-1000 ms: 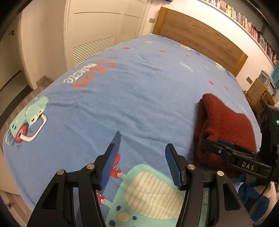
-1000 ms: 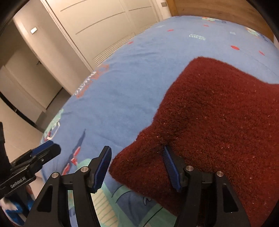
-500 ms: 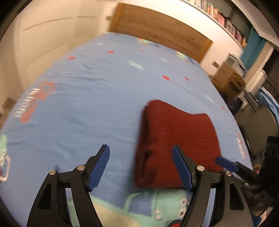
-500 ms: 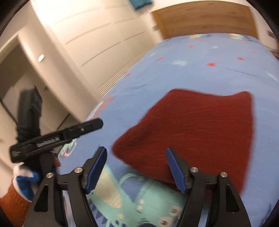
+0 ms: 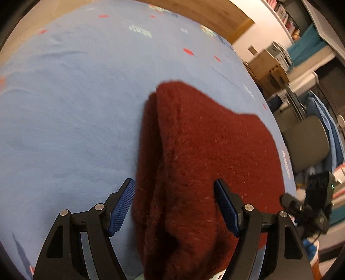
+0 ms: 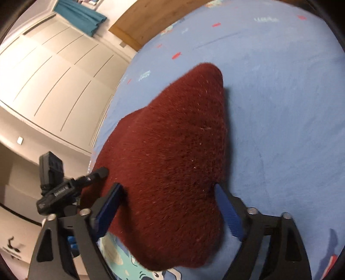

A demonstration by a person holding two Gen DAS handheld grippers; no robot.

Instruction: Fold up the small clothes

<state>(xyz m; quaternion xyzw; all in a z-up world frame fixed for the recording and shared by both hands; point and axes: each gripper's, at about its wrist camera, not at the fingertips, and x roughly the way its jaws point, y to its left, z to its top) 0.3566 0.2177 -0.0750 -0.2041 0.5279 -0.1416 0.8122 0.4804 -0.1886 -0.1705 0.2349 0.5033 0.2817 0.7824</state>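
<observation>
Bedroom w/ pale panelled wardrobe doors and wooden headboard; work surface is a bed under a blue cartoon-print cotton sheet.

Task item: dark red fuzzy knit garment, lying on the sheet near the bed's near edge, already doubled over into a thick pad, layered fold edge visible along its left side in left wrist view.

Left gripper: jaws fairly wide, straddling the garment's near left portion, pads not pressing, nothing held. Right gripper: jaws opening, near full spread, garment's near end between them, no grip seen.

Handling, est.: soft, light, limp, no stiffness; bulky pile compresses readily. Fuzzy nap gives ribbed pads good friction, slip unlikely. Layers may shift or splay if only the top ply is pinched. Best hold: near corners or fold edge, taking all layers together.

Containers: cardboard box beside the bed; contents can't be made out.
</observation>
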